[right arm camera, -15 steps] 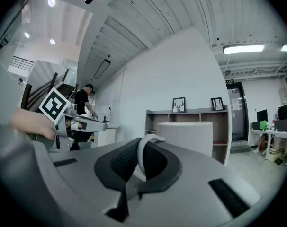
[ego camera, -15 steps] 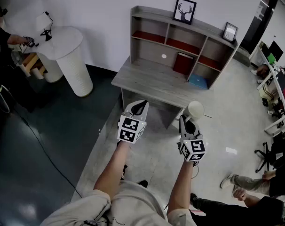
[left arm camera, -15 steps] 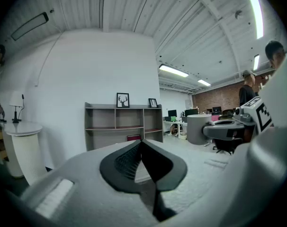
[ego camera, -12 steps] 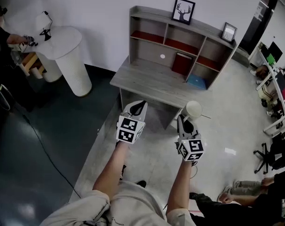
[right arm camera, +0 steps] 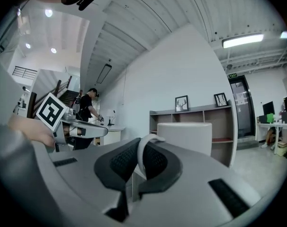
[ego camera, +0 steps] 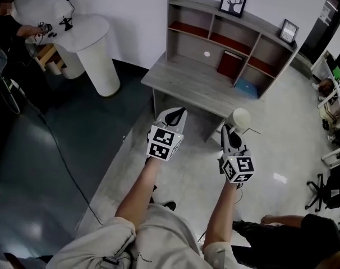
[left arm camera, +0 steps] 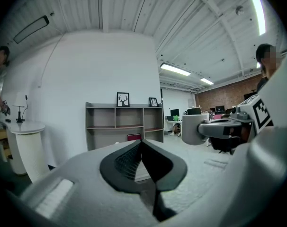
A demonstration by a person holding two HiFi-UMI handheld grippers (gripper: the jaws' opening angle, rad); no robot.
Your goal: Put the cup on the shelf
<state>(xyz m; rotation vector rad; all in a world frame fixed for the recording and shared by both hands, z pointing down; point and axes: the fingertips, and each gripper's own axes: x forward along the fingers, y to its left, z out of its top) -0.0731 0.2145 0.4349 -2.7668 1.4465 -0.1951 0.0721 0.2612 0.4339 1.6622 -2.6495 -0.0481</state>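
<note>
A white cup (ego camera: 240, 118) hangs in the air in front of the desk, held by its handle (right arm camera: 144, 152) in my right gripper (ego camera: 230, 134), which is shut on it. Its pale body (right arm camera: 185, 137) fills the middle of the right gripper view. My left gripper (ego camera: 174, 115) is shut with nothing in it, level with the right one and to its left. The grey shelf unit (ego camera: 234, 35) with several open compartments stands on the back of the desk (ego camera: 184, 83), ahead of both grippers and some way off. The same shelf (left arm camera: 124, 122) shows far off in the left gripper view.
Two framed pictures (ego camera: 234, 0) stand on top of the shelf; a red book (ego camera: 227, 64) and a blue item (ego camera: 246, 88) lie in its compartments. A white round pedestal table (ego camera: 93, 46) stands left, with a person (ego camera: 13, 29) beside it. Another person sits low right (ego camera: 293, 234). Office desks and a chair (ego camera: 327, 181) are far right.
The view has shifted so the desk and shelf sit slightly further right and higher. Both grippers have kept their hold and spacing, carried a little forward with the cup.
</note>
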